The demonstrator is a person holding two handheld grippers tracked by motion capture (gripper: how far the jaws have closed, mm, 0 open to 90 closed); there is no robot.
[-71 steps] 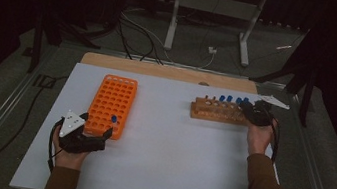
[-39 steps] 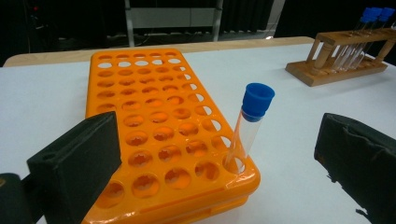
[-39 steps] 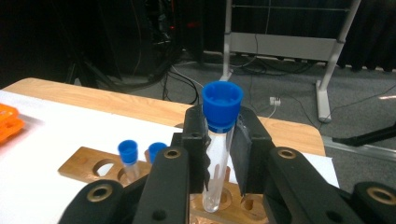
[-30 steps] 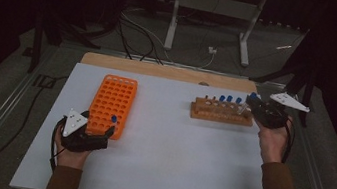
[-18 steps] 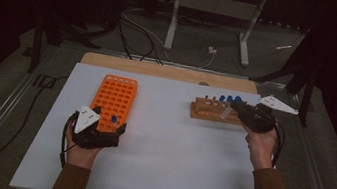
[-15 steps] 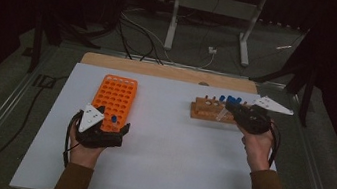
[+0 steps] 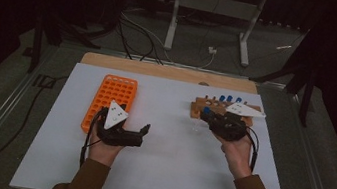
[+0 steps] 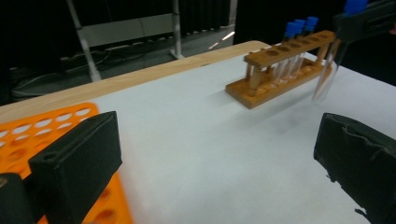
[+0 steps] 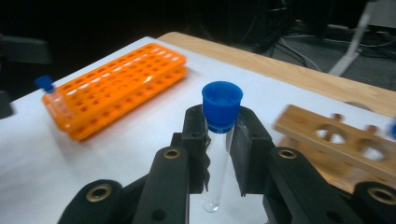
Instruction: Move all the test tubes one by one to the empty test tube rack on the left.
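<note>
The right gripper (image 9: 218, 154) had its jaws clamped on a clear glass test tube with a blue cap (image 9: 221, 135), held upright above the white surface (image 7: 173, 151), just in front of the near end of the brown wooden tube rack (image 7: 222, 111). In the left gripper view that tube (image 8: 327, 74) hung with its tip clear of the surface beside the wooden rack (image 8: 280, 70), where three more blue-capped tubes (image 8: 299, 28) stood in the far holes and the nearer holes were vacant.

The left gripper (image 7: 138, 133) had its jaws wide apart with nothing between them, beside the near right corner of the orange plastic multi-hole rack (image 7: 110, 101). In the right gripper view, one blue-capped tube (image 9: 51, 95) stood at a corner of the orange rack (image 9: 121, 88); its other visible holes were unfilled.
</note>
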